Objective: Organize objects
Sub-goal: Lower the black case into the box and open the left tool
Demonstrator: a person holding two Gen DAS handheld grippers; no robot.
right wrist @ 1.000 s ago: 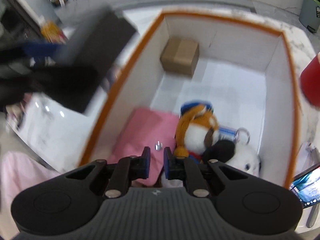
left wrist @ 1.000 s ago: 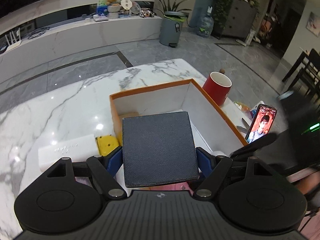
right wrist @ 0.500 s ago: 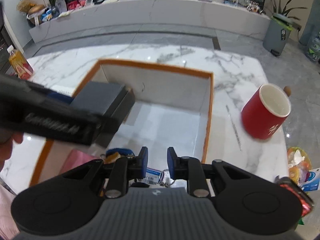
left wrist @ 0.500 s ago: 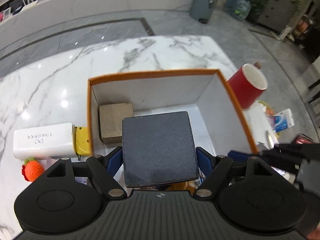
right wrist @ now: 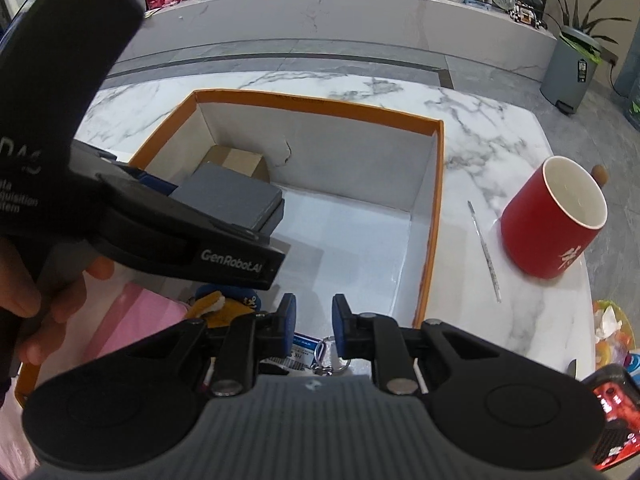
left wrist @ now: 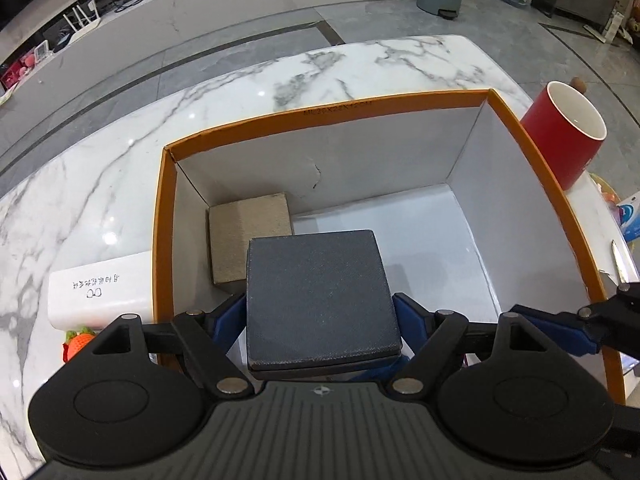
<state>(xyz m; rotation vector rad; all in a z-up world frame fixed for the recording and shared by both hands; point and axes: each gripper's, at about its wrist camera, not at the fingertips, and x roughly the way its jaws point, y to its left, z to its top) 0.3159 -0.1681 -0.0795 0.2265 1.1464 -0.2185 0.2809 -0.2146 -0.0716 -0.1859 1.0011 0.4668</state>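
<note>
The dark grey box (left wrist: 320,300) hides the left tool's (left wrist: 320,320) pads and the orange box's (left wrist: 548,184) floor beneath it. In the right wrist view the left tool's body covers most of the plush toy (right wrist: 218,308) and pink item (right wrist: 132,320). A phone (right wrist: 612,396) is cut off at the edge.

A: What marks the left gripper (left wrist: 320,312)?
B: Black linkage arms, silver pivot screws, blue finger pads (left wrist: 408,316), ribbed grey housing.
A: And at nine o'clock, right-wrist view?
B: White "GenRobot.AI" lettering.
</note>
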